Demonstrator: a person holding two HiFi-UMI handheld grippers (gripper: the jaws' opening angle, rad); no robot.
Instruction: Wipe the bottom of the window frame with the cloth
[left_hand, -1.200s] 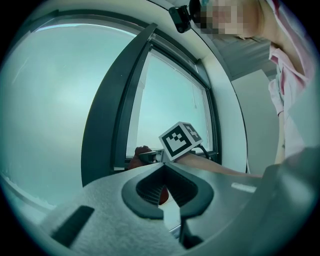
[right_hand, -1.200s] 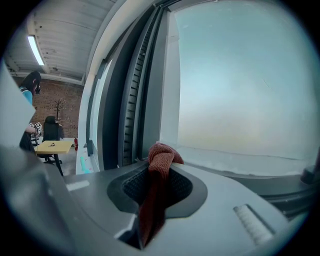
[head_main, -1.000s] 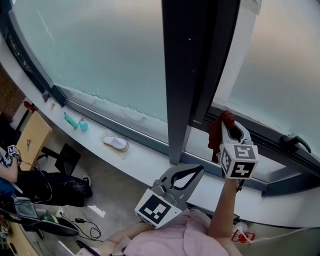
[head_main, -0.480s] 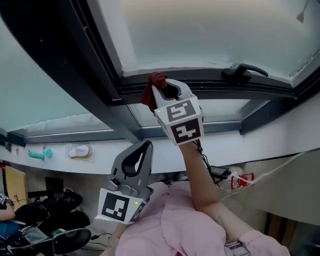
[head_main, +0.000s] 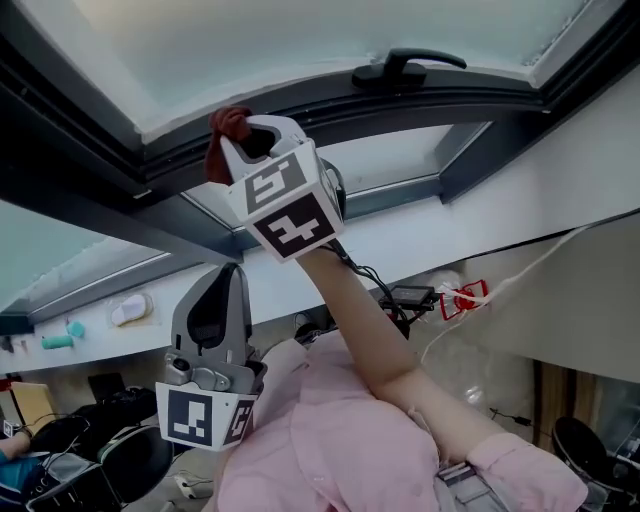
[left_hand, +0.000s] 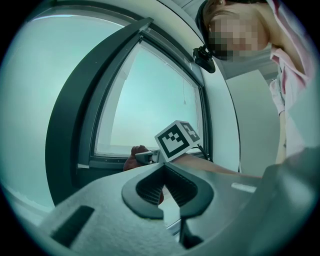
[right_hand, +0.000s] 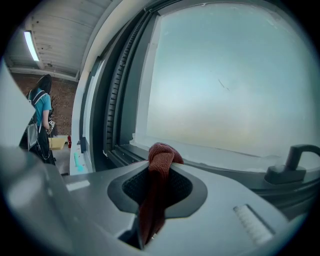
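jaws tight on one red cloth (right_hand: 160, 156)

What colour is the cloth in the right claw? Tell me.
Dark red cloth, clearest in the right gripper view.

In the lower left of the head view, a white sill (head_main: 100, 326) runs along under the window. On it lie a pale flat object (head_main: 130, 310) and two teal items (head_main: 57, 341).
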